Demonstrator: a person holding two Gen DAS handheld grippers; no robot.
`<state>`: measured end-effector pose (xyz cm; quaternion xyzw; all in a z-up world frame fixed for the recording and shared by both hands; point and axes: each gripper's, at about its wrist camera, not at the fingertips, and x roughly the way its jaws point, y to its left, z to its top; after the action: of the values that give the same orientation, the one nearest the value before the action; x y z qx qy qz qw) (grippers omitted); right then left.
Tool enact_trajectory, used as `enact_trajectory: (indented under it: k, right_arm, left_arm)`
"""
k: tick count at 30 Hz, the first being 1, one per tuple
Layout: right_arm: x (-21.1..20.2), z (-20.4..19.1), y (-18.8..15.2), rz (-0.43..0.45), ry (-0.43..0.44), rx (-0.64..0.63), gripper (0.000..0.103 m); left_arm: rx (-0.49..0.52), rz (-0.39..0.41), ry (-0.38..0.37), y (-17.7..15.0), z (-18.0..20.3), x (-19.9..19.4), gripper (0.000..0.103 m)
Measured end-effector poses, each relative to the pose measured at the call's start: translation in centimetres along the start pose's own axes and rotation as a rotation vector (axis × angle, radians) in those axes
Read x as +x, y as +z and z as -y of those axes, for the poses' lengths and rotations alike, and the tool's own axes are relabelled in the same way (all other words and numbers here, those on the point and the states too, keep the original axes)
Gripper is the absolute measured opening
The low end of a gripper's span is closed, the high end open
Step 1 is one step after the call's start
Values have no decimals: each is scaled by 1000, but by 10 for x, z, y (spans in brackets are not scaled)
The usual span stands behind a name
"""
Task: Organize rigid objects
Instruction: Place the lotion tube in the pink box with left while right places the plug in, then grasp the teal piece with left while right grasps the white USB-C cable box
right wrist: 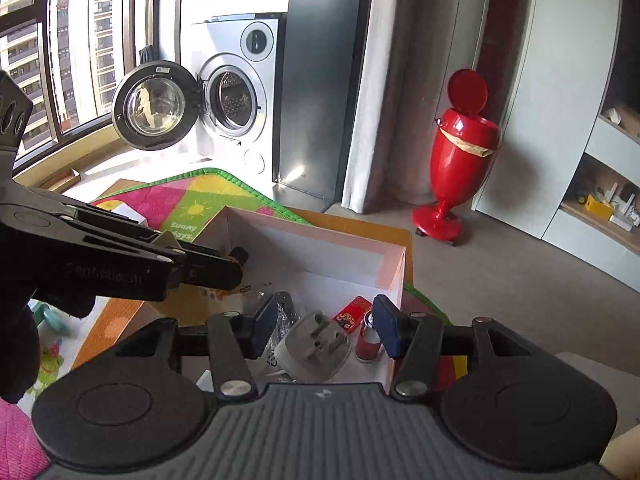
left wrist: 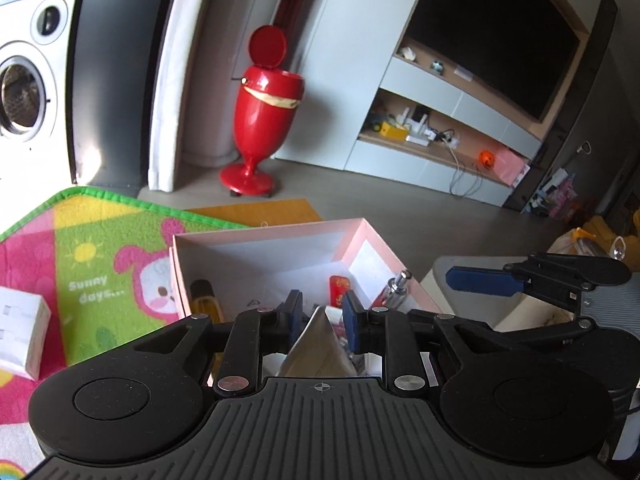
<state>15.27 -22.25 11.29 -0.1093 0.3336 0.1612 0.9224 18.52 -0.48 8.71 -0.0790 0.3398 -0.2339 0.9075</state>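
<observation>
My left gripper (left wrist: 324, 318) is shut on a silver, wedge-shaped metal object (left wrist: 316, 344) and hangs over the near side of a pink box with a white inside (left wrist: 260, 248). In the box lie a red packet (left wrist: 339, 286), a silver cylinder (left wrist: 394, 288) and a yellow bottle (left wrist: 204, 300). My right gripper (right wrist: 326, 328) is open over the same box (right wrist: 320, 240). A grey-white plug adapter (right wrist: 316, 344) lies below, between the pads but not touching them. A small red can (right wrist: 368, 340) and the red packet (right wrist: 352, 308) lie beside it. The left gripper (right wrist: 224, 268) reaches in from the left.
The box sits on an orange board (right wrist: 400, 236) partly over a colourful play mat (left wrist: 92, 248). A small white box (left wrist: 20, 332) lies on the mat. A red pedal bin (right wrist: 460, 160), a washing machine with its door open (right wrist: 232, 100) and a TV cabinet (left wrist: 440, 120) stand behind.
</observation>
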Motion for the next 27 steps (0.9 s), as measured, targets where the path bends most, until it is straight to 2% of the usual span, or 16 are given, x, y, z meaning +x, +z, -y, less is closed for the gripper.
enact_trajectory:
  k: [4,8,12,15,18,20,24,27]
  right_arm:
    - [-15,-11,-21,68,-90,-61,68]
    - [-32,-27,-44,119,-131,-163,73]
    - [-37,-47,-50,113,-43,-213,74]
    - [-24,-62,-39,82,21,-199,76]
    - [3,-75,-25,19,48,-160,76]
    - [19,-79,-19,-5,14,-140,76]
    - [43,-74,-8,-17,-116,-84,76]
    - [52,-65,-5,-42,-168,-42,76]
  left_arm:
    - [-44,142,4,11,-15,-21,24]
    - [1,172,67,2,-22,-54,24]
    - [-51,154,113,-32,-40,-88,24]
    - [-97,160,154,-65,-53,-114,24]
    - [-114,177,203,-100,-61,-141,24]
    - [-116,187,239,-117,-66,-156,24]
    - [-133,199,328,-145,-82,-188,24]
    - [-176,201,356,-158,-97,-197,24]
